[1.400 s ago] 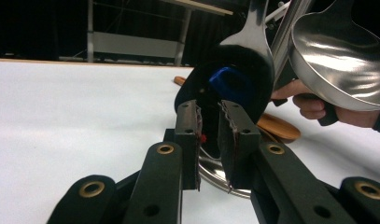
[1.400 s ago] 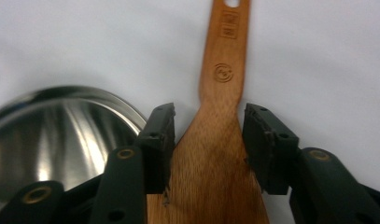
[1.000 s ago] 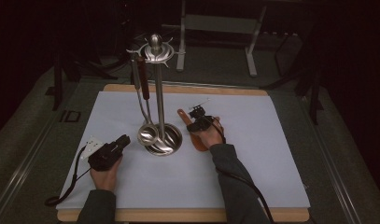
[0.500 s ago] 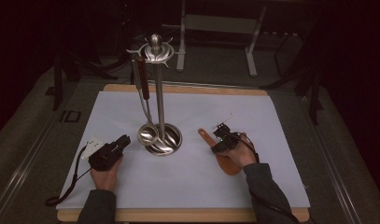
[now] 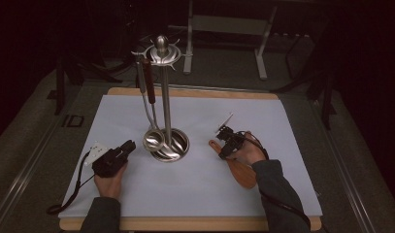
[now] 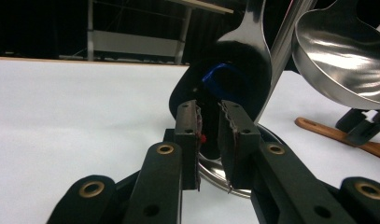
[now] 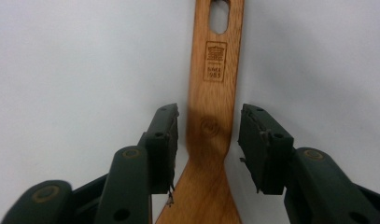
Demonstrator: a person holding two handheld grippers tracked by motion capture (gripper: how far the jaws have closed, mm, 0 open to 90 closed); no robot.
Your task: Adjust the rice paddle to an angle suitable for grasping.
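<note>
Lower right of the high view, the right gripper is straddling the flat wooden spatula lying on the white surface, jaws apart and just opening, ready to grasp its handle

Moved: your right gripper and the flat brown wooden spatula, from beside the steel stand rightward and nearer; jaws just opening, astride its handle.

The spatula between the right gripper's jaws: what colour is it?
Warm orange-brown wood spatula, clearest in the right gripper view.
</note>
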